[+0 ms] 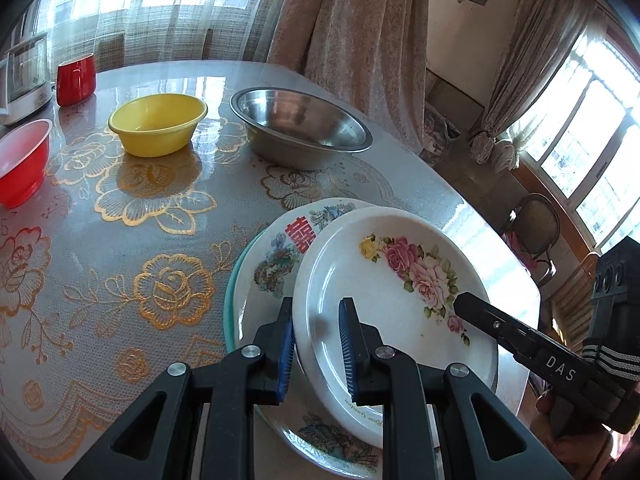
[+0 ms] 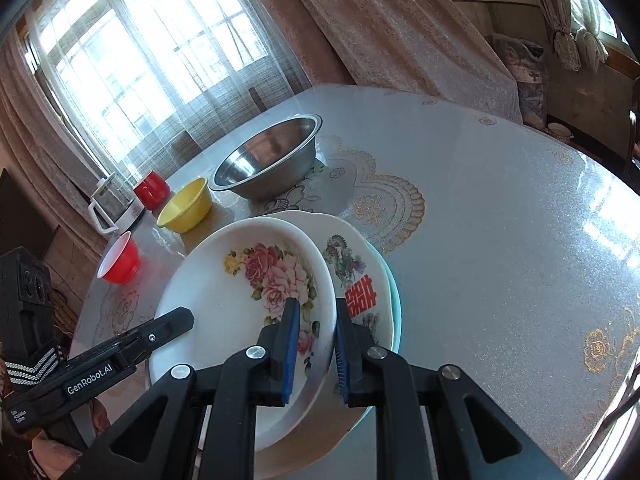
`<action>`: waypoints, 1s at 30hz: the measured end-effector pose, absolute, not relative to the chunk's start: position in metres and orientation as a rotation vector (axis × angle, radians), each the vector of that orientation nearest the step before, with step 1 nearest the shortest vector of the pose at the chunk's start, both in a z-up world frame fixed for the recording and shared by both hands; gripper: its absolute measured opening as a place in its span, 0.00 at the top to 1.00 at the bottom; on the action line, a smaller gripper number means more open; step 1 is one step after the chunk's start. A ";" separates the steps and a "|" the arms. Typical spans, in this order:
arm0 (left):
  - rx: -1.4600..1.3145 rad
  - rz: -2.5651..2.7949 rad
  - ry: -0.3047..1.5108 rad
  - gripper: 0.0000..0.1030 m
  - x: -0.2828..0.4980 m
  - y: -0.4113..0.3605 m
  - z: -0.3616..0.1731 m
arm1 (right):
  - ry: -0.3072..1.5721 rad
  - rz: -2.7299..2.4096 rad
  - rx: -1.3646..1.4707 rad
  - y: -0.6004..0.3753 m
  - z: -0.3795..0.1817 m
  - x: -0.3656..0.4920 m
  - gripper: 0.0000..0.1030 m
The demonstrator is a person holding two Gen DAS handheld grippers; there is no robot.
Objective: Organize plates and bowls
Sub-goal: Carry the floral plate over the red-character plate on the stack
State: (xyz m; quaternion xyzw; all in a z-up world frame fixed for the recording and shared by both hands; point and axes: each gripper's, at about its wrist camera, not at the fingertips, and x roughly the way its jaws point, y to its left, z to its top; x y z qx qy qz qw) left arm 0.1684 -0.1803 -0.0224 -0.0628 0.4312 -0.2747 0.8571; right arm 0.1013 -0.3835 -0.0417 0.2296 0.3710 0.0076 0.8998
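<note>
Gripping the white rose-patterned plate (image 1: 384, 292) from both sides, left gripper (image 1: 316, 344) pinched on its rim at seven o'clock, right gripper (image 2: 316, 344) clamped on the opposite edge. The plate sits tilted over the white dragon-and-red-character plate (image 1: 280, 256), itself stacked on a teal-rimmed plate (image 1: 230, 304) at the table's (image 1: 120, 200) near edge. So we're mid-stack here, the rose plate looks about to settle. Up at eleven o'clock wait the yellow plastic bowl (image 1: 158, 124), the stainless steel bowl (image 1: 300, 128) at twelve, the red bowl (image 1: 22, 160) at ten. Next move, I'd say: level the plate, lower it centred, then loosen both grips together, so it doesn't slide off the lower plate
</note>
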 end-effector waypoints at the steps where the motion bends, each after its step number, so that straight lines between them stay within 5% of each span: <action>1: -0.138 -0.574 0.901 0.80 0.168 -0.180 -0.023 | 0.779 0.011 0.467 -0.383 -0.043 0.103 0.84; 30: -0.251 -0.686 0.906 0.66 0.179 -0.159 -0.018 | 0.943 -0.087 0.337 -0.360 -0.038 0.133 0.83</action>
